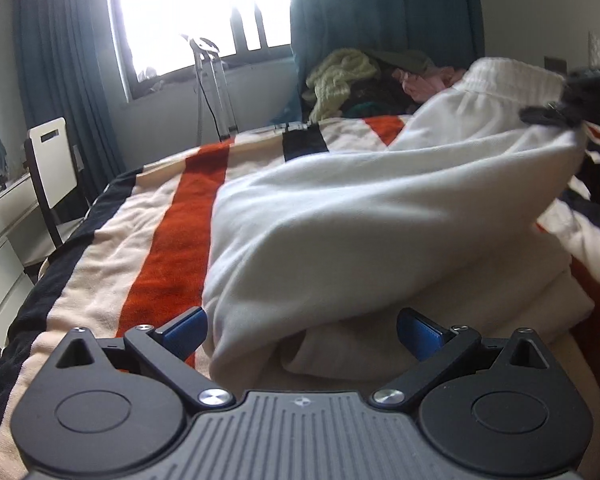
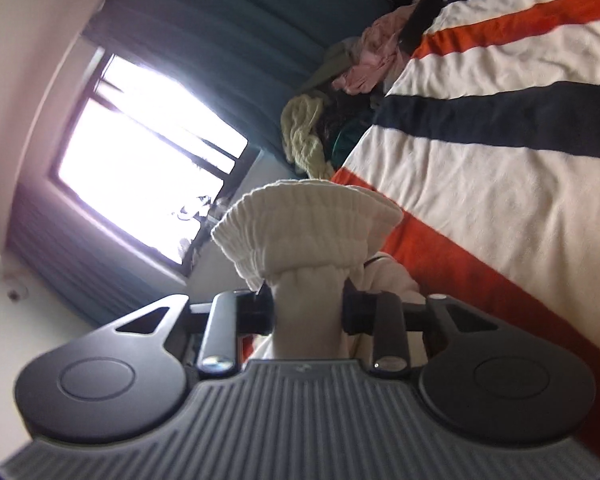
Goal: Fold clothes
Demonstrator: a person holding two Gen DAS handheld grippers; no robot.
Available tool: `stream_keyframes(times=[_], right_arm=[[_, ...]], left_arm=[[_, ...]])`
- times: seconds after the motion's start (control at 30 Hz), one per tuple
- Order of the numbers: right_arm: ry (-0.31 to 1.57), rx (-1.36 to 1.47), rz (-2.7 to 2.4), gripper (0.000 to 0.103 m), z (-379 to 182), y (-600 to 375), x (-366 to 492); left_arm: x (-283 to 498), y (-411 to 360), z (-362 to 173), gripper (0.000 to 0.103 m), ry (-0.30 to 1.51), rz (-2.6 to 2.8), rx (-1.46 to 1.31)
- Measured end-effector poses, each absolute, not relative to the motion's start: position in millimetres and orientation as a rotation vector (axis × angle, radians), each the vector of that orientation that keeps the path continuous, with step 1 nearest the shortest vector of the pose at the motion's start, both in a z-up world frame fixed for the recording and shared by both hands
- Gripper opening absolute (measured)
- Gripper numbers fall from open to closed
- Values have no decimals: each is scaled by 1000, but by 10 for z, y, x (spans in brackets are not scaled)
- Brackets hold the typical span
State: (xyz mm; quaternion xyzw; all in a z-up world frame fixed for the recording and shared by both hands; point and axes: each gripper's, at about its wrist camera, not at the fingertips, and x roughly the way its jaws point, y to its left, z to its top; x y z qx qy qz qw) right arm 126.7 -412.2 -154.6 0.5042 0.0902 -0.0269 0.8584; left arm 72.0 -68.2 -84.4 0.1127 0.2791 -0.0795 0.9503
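One white garment [image 1: 360,216] fills the left wrist view, draped over the striped blanket [image 1: 156,224] from six o'clock up to two, where the right gripper [image 1: 556,114] lifts its ribbed end. The left gripper [image 1: 302,328] gapes wide, empty, at six o'clock. A clothes pile [image 1: 364,76] at twelve waits unfolded.

In the right wrist view, the tongs pinch the bunched cuff [image 2: 308,224] at centre. The fold looks barely begun; the garment's shape stays hidden.

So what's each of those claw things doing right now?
Left gripper: open, holding nothing.
Right gripper: shut on the white garment, near its ribbed band.
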Motion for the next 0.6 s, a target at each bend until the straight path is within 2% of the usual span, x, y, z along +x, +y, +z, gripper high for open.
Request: stream_keyframes(times=[0.17,0.27,0.3,0.33,0.37,0.4,0.43,0.57,0.6], right_arm=[[373,1108,-265,35,-1801,-4250,1214],[433,1153,-309,47,-1930,-4299,1199],[433,1165,-310,54,-1930,-4303,1181],[432,1178,-310,66,-1929,-4307,1162],[432,1190,-310,73,-1928,-4311,1143],[436,1193,-307,84,-1928,-4314,1137],[440,1196,-305,88,-1928,-4317,1132],[557,1169,-182,88,-2058,-4194,1359],[568,1134,-174,91,-2065,-4142,1410]], left_arm=[[795,-522,-801,102,608,-148,112],[849,-386,-784,102,643,-144,26],[861,-338,-779,102,653,-149,-3],[871,-295,-776,102,666,-158,-31],[875,-271,-783,102,678,-164,-50],[878,-252,-792,102,690,-169,-68],[880,-233,-801,102,702,-175,-85],[887,-216,-835,102,718,-170,-105],[883,-219,-839,102,717,-162,-105]])
